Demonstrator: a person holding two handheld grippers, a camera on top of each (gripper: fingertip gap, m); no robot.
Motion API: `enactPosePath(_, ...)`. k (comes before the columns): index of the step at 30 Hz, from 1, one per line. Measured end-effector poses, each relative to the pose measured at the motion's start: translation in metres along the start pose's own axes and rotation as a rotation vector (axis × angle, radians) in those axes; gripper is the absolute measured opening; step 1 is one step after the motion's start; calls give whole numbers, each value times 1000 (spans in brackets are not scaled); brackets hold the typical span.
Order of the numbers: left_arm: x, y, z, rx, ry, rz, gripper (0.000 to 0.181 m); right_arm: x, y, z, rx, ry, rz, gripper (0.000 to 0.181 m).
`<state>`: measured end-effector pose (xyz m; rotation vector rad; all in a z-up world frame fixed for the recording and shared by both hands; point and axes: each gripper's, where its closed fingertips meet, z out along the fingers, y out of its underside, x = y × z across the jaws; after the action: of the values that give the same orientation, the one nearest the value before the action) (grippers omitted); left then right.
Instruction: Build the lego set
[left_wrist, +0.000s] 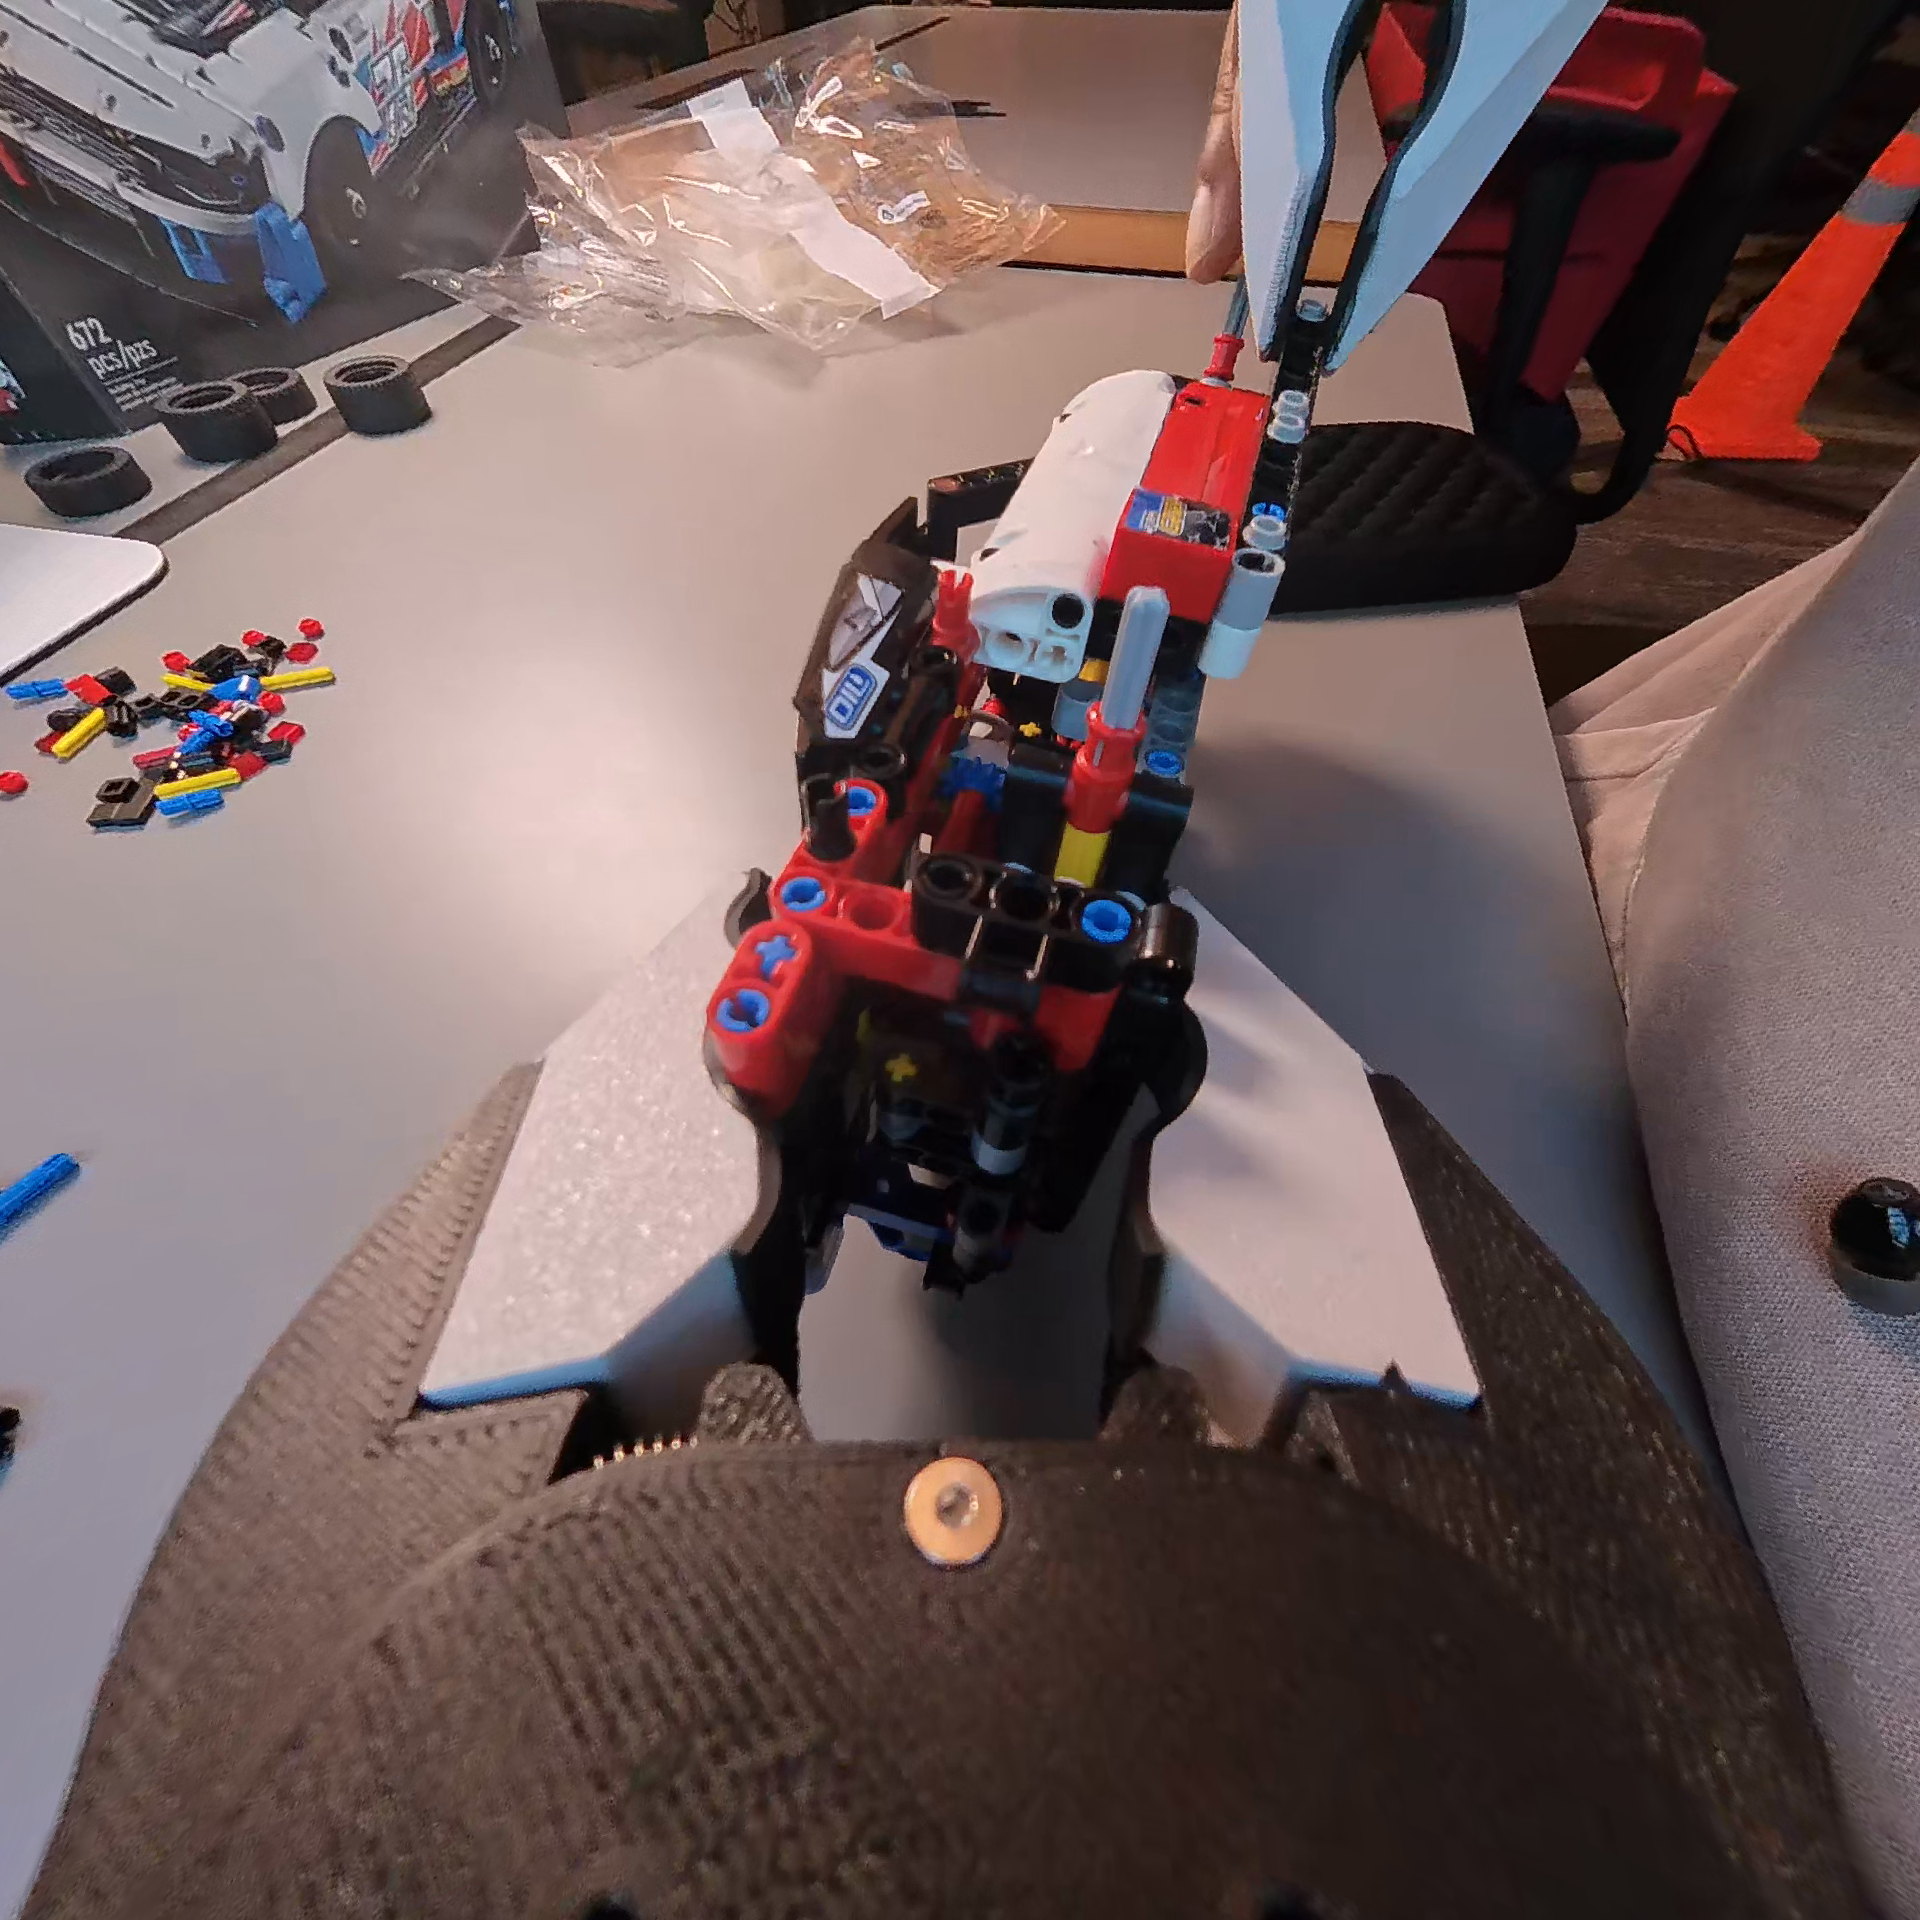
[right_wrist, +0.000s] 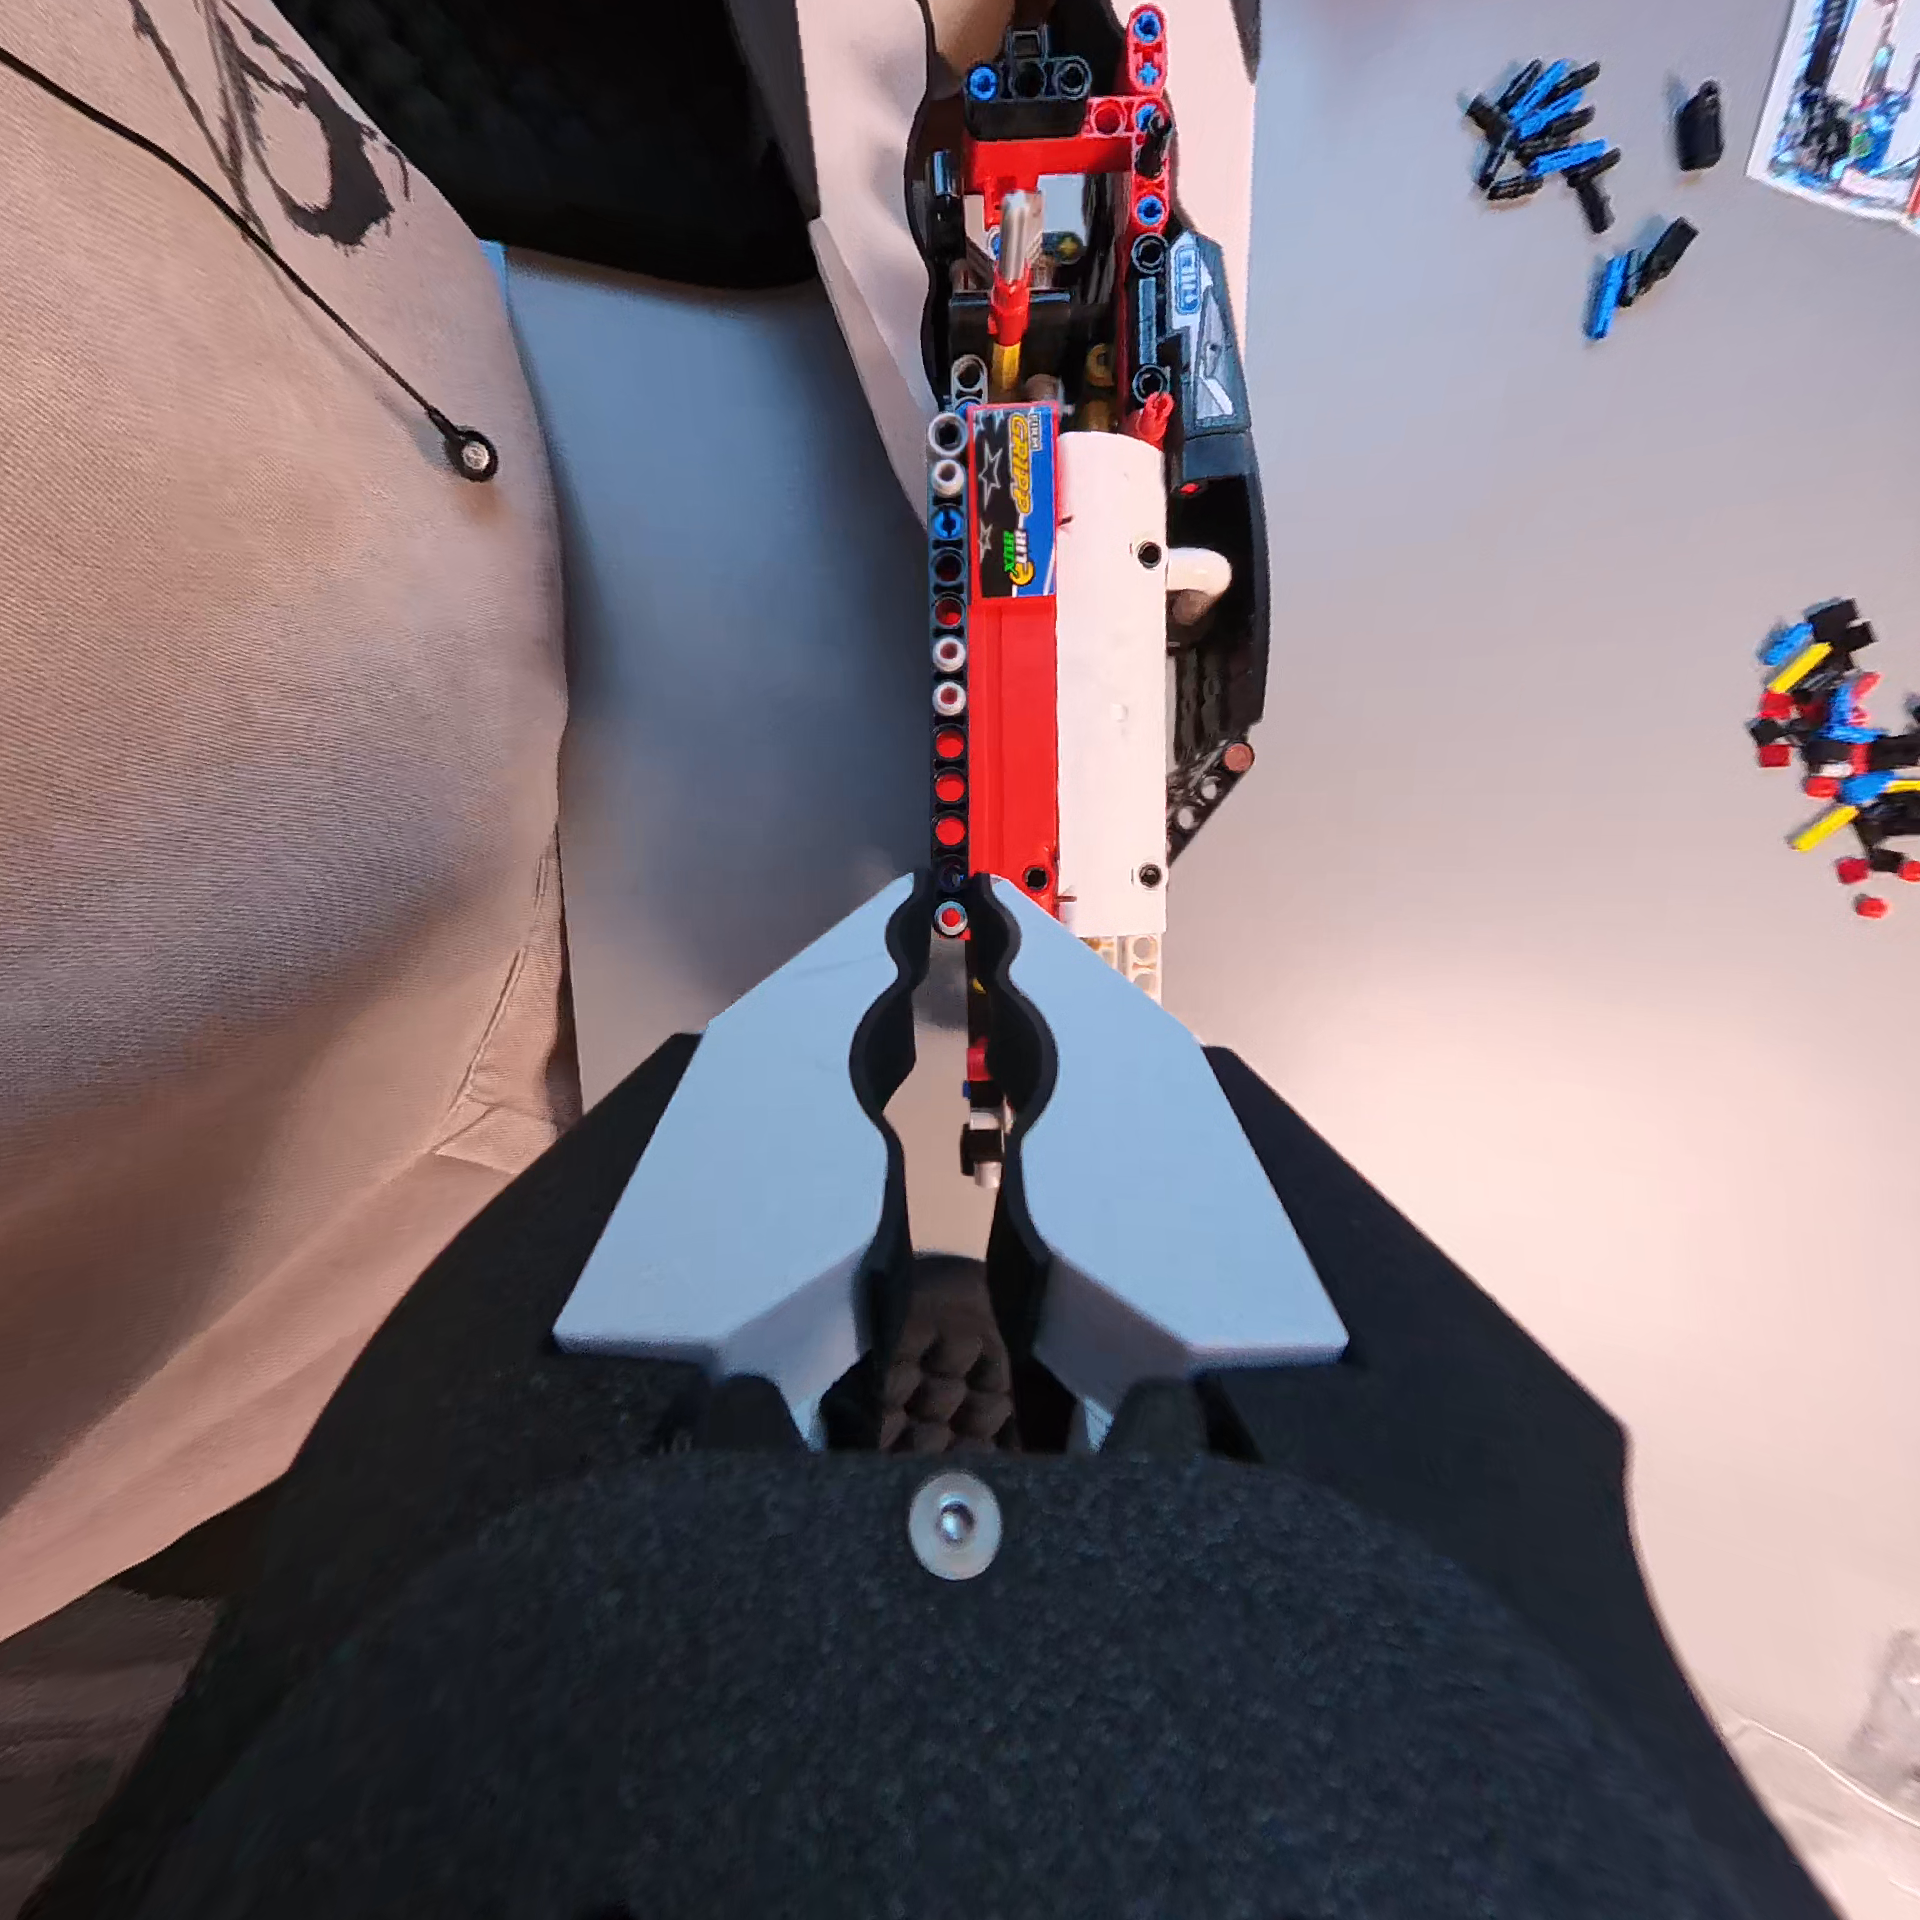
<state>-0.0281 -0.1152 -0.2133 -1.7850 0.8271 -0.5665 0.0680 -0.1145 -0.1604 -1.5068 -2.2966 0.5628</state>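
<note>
A: Left to right across the worktop (left_wrist: 520, 852). Far left corner: set box (left_wrist: 208, 156) leaning, four loose black tyres (left_wrist: 223, 416) in front of it. Left edge: scatter of small red, yellow, blue and black parts (left_wrist: 177, 727). Far middle: empty clear bags (left_wrist: 748, 208). Centre-right, near the right edge: partly built car chassis (left_wrist: 1039, 748), held off the surface.

B: Holding noted?

A: Left gripper (left_wrist: 966, 1091) clamped around the near end of the chassis, red frame and black beams pinched between the grey fingers (left_wrist: 623, 1143). Right gripper (left_wrist: 1299, 332) at the far end, closed on the tip of the long black pin-hole beam (right_wrist: 948, 665) along the chassis edge. Confirmed in right wrist view: right gripper (right_wrist: 951, 914) with jaws nearly together, beam end and one pin between them.

B: Key relation for next move?

A: Long axis of chassis running straight from one gripper to the other; each camera looking down its length. Beam on the side nearest the person's torso (right_wrist: 260, 623); white panel (right_wrist: 1107, 675) and red panel (right_wrist: 1013, 727) beside it, towards the open worktop. Right gripper on the working end, left acting as brace.

B: Step in hand?

A: Judged: seating or pressing the beam end or its pin. Any push likely along the long axis, into the left grip. Risk: beam flexing off its pins if squeezed sideways. Loose parts well apart, to the left.
</note>
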Motion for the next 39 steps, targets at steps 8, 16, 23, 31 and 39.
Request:
enactPosePath(8, -3, -1, 0, 18, 7, -57, 70, 20, 2, 1, -5, 94, -29, 5)
enactPosePath(16, -7, -1, -1, 19, -7, -34, 69, 16, 0, 4, 7, -5, 11, 5)
enactPosePath(23, -8, 1, -3, 7, -25, 6, 70, 5, 0, 7, -19, -98, -9, 5)
enactPosePath(31, -14, 1, -5, 21, -26, -60, 69, 28, -2, 10, -29, -17, -31, 5)
enactPosePath(39, -16, 2, -7, 21, -42, -58, 71, 26, -8, 9, -35, 22, -37, 11)
